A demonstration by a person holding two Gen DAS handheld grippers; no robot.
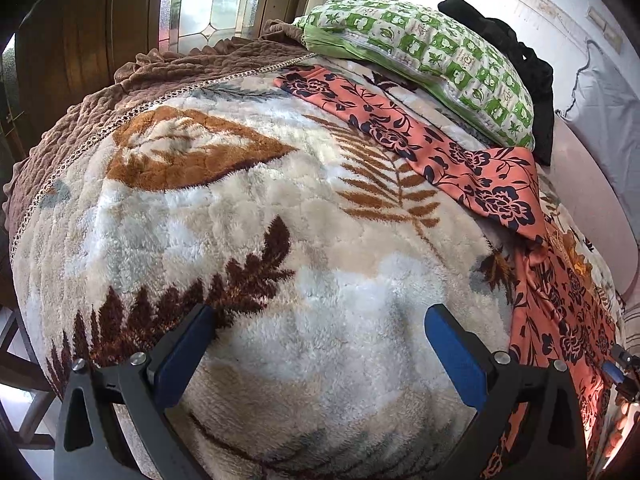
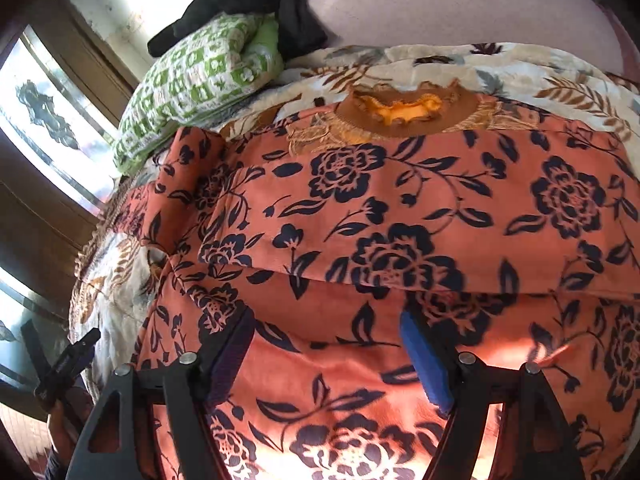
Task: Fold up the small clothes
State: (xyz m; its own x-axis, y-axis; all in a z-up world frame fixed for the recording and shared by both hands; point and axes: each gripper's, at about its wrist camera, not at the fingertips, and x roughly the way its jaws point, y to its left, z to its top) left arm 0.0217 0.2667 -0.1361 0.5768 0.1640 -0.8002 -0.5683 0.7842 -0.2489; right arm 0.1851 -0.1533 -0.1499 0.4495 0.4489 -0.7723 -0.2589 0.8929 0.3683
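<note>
An orange garment with a dark floral print (image 2: pixel 400 208) lies spread on a fluffy leaf-patterned blanket (image 1: pixel 248 200) on a bed. Its embroidered brown neckline (image 2: pixel 404 114) points to the far side. In the left wrist view the garment (image 1: pixel 460 152) lies at the right, one sleeve stretched toward the pillow. My left gripper (image 1: pixel 320 320) is open and empty over bare blanket, left of the garment. My right gripper (image 2: pixel 326 328) is open just above the garment's lower part, a fold of cloth lying between its blue pads (image 2: pixel 424 360); it also shows in the left wrist view (image 1: pixel 622 364).
A green and white patterned pillow (image 1: pixel 432 64) and a black cloth (image 1: pixel 520 56) lie at the head of the bed. A pink headboard (image 2: pixel 460 8) is beyond. A brown ruffled bedcover (image 1: pixel 80 120) edges the blanket; a window and wooden frame stand at the left.
</note>
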